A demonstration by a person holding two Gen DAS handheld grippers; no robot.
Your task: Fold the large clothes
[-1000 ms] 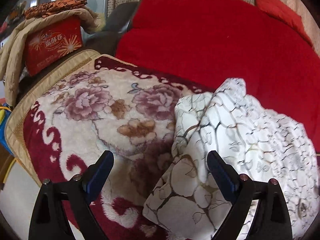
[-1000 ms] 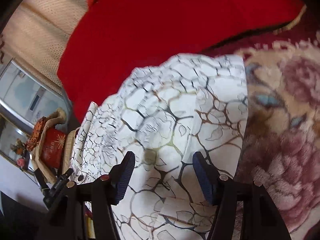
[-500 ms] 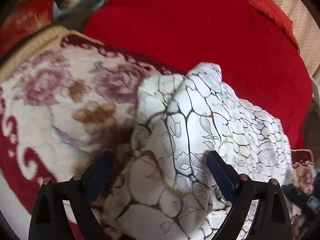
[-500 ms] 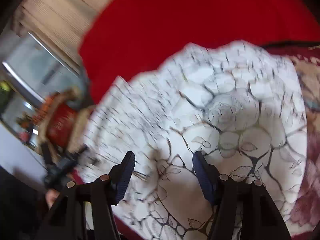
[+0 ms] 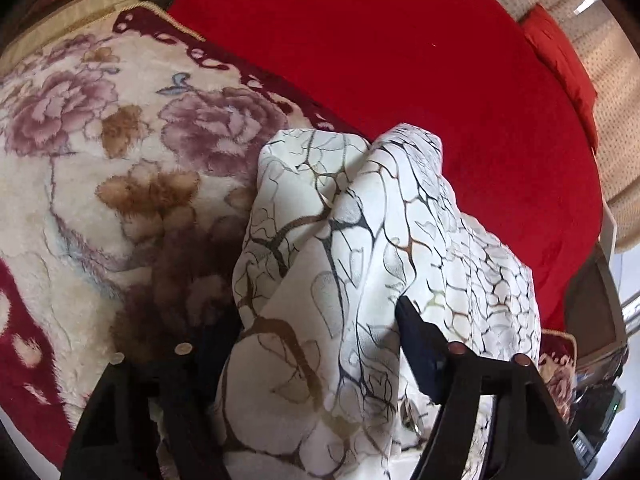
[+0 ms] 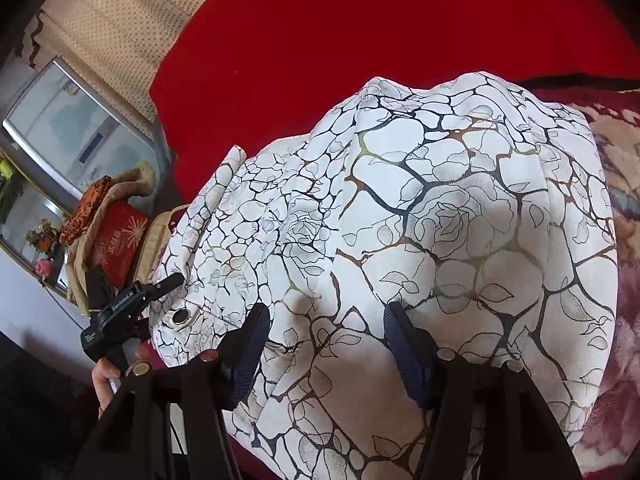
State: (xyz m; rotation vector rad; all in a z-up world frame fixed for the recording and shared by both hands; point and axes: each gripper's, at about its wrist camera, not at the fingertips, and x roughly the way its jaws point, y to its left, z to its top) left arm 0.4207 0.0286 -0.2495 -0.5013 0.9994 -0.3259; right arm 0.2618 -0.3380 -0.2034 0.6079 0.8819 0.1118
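A white garment [image 5: 360,240] with a black and gold crackle print lies bunched on a floral plush blanket [image 5: 100,152]. My left gripper [image 5: 308,328] points down into its near edge. Its jaws are closing with a thick fold of the cloth between them, and the left finger [image 5: 208,344] is partly hidden by that fold. In the right wrist view the same garment [image 6: 440,208] spreads wide. My right gripper [image 6: 326,332] stands open just over the garment, its fingers casting shadows on flat cloth. The left gripper [image 6: 132,308] shows there at the garment's left edge, held by a hand [image 6: 106,376].
A red cover [image 5: 400,60] lies behind the garment, with a red cushion [image 5: 560,56] at the far right. A red box [image 6: 116,240] draped with cloths stands at the left by a window [image 6: 68,128]. A beige curtain [image 6: 120,20] hangs behind.
The left gripper swung right and dipped onto the garment, which now fills the gap between its narrowing fingers. The right gripper slid across the garment, then held still with its opening unchanged.
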